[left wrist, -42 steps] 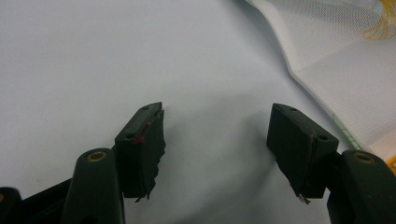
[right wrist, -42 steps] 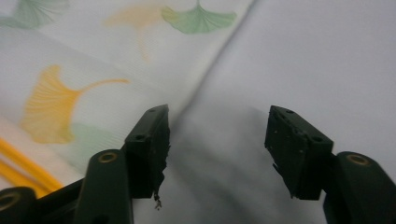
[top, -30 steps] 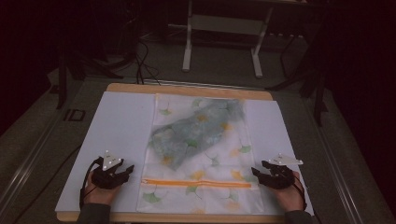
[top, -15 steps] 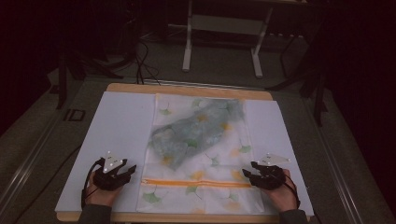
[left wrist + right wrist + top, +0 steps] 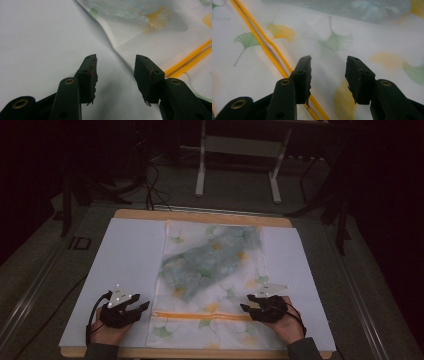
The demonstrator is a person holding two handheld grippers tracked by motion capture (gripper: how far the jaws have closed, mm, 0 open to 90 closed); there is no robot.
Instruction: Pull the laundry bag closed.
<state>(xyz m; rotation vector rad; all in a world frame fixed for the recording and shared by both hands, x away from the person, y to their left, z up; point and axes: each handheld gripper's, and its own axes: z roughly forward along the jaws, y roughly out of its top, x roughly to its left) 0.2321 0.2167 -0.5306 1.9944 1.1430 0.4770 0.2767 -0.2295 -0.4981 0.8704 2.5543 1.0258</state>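
Note:
A translucent bag printed with ginkgo leaves lies flat on the white sheet. An orange zipper crosses it near the front, and a grey-green garment lies inside. My left gripper rests on the sheet just left of the bag's edge, open. In the left gripper view its jaws frame the bag's edge, with the zipper at the right. My right gripper is over the bag's right part, open; its jaws hover beside the zipper, with the garment beyond.
The wooden table edge runs along the front, close to both hands. Behind the table stands a white frame on a dark floor with cables. Bare white sheet flanks the bag on both sides.
My right gripper has moved left from the sheet onto the bag's right part near the zipper. The left gripper has barely shifted toward the bag's edge.

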